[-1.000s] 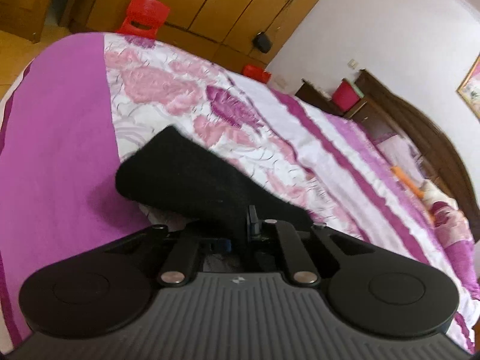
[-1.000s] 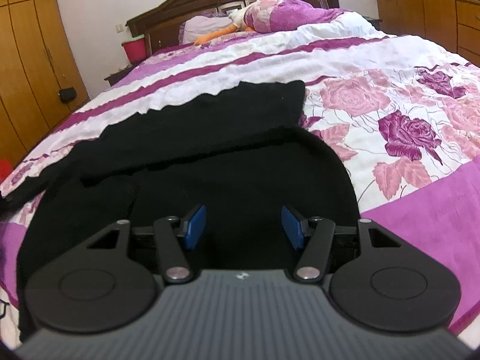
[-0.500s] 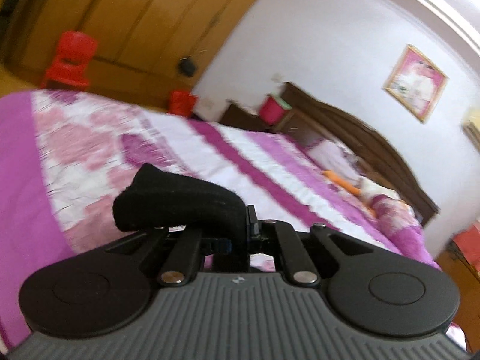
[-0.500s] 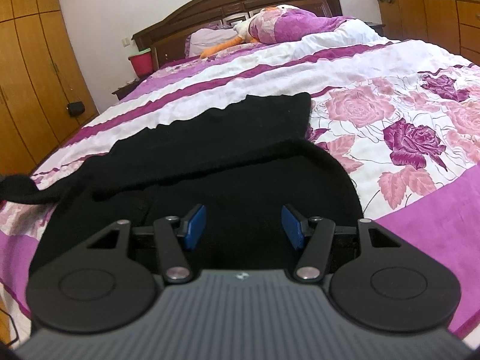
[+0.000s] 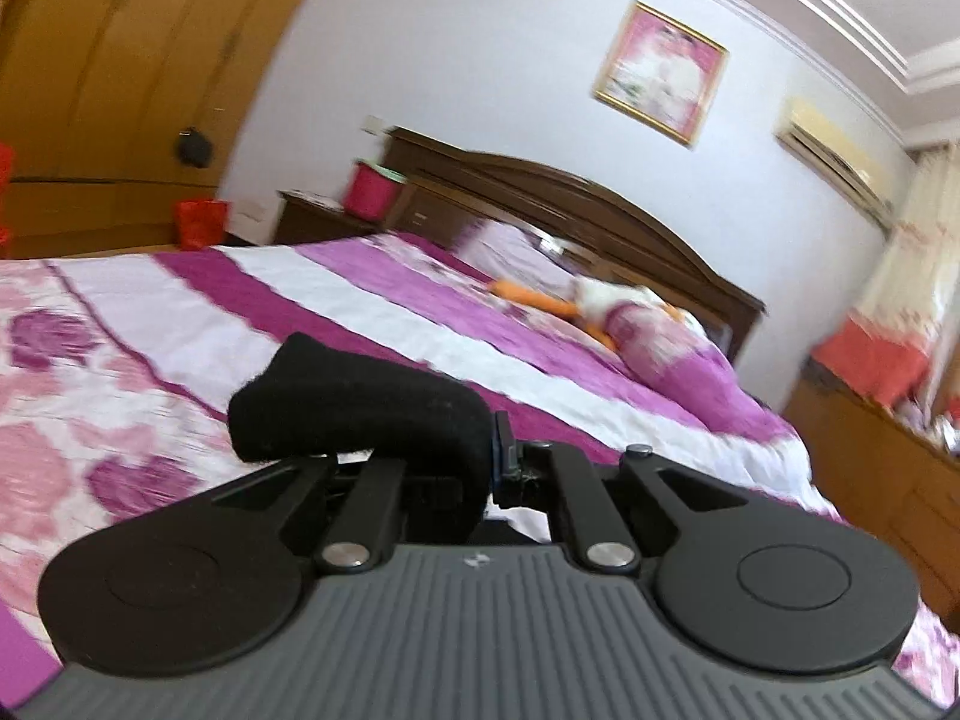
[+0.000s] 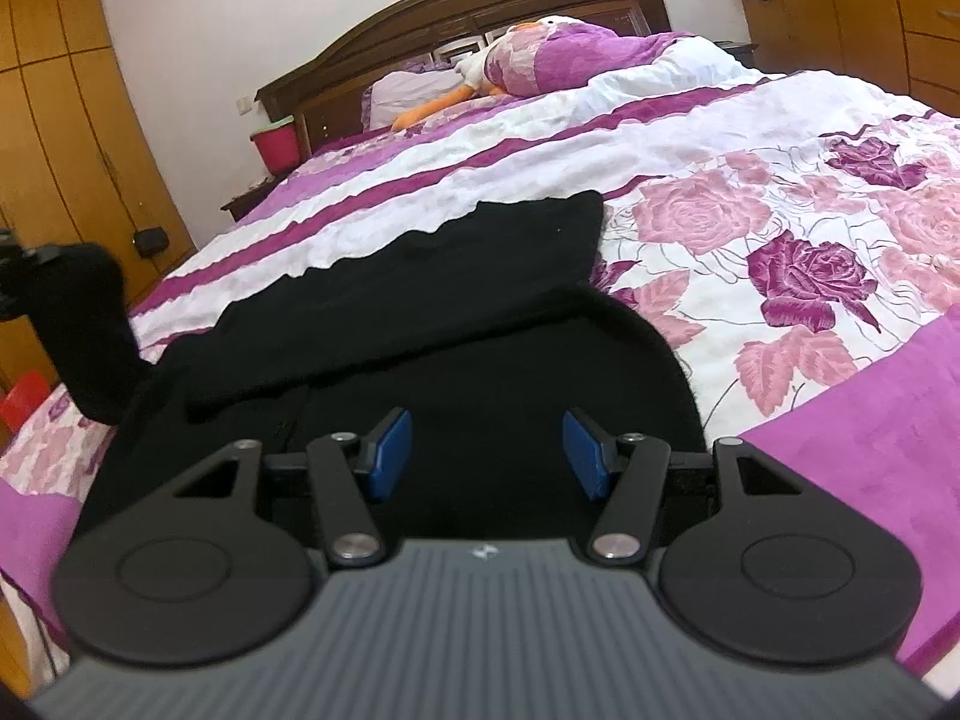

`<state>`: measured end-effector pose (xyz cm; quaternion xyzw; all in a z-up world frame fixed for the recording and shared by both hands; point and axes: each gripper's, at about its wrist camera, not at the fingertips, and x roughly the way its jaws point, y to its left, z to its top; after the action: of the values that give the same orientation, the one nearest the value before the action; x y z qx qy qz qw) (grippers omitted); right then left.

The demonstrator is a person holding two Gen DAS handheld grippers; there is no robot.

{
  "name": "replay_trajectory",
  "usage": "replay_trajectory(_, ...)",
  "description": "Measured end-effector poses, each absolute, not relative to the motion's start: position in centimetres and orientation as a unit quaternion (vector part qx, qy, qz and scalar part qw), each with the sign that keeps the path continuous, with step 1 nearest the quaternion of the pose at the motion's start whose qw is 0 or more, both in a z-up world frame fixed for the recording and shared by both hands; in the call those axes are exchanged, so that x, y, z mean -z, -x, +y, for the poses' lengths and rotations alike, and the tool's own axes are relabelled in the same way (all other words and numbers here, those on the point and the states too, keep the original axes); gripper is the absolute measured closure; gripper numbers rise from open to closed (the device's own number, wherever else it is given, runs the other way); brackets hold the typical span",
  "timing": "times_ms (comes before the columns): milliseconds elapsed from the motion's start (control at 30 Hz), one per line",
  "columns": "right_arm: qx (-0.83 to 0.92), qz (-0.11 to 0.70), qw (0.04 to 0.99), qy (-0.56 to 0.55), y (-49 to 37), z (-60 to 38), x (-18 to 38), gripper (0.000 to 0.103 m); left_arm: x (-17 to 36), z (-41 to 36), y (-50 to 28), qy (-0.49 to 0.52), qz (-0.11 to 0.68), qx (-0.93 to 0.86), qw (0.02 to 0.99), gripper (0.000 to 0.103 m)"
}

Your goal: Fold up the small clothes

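Note:
A black garment [image 6: 420, 312] lies spread on the purple and white floral bedspread [image 6: 750, 138]. My left gripper [image 5: 489, 462] is shut on one black sleeve end [image 5: 360, 414] and holds it lifted above the bed. In the right wrist view that raised sleeve [image 6: 84, 324] hangs at the far left, with the left gripper [image 6: 12, 276] at the frame edge. My right gripper [image 6: 486, 450] is open and empty, its blue pads [image 6: 390, 450] just above the near part of the garment.
A dark wooden headboard [image 6: 480, 6], pillows and an orange and white soft toy [image 6: 480, 78] are at the bed's far end. Wooden wardrobes [image 6: 48, 150] stand on the left, a wooden dresser [image 6: 870, 18] on the right. A red bin [image 6: 276, 144] sits on the nightstand.
My left gripper has lifted the sleeve off the bed and swung toward the headboard. The right gripper stayed open over the garment and tilted slightly.

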<state>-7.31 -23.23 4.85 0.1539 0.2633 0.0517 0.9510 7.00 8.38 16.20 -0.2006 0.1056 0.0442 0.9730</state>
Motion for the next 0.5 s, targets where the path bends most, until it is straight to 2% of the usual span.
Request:
replay_trajectory(233, -0.049, 0.261, 0.95, -0.166, 7.2, -24.4, -4.4, 0.045, -13.4, -0.5, -10.6, 0.171, 0.159, 0.023, 0.972, 0.094)
replay_trajectory(500, -0.034, 0.269, 0.945, -0.183, 7.1, -26.1, -3.4, 0.045, -6.2, -6.3, -13.7, 0.117, 0.244, 0.052, 0.961, 0.094)
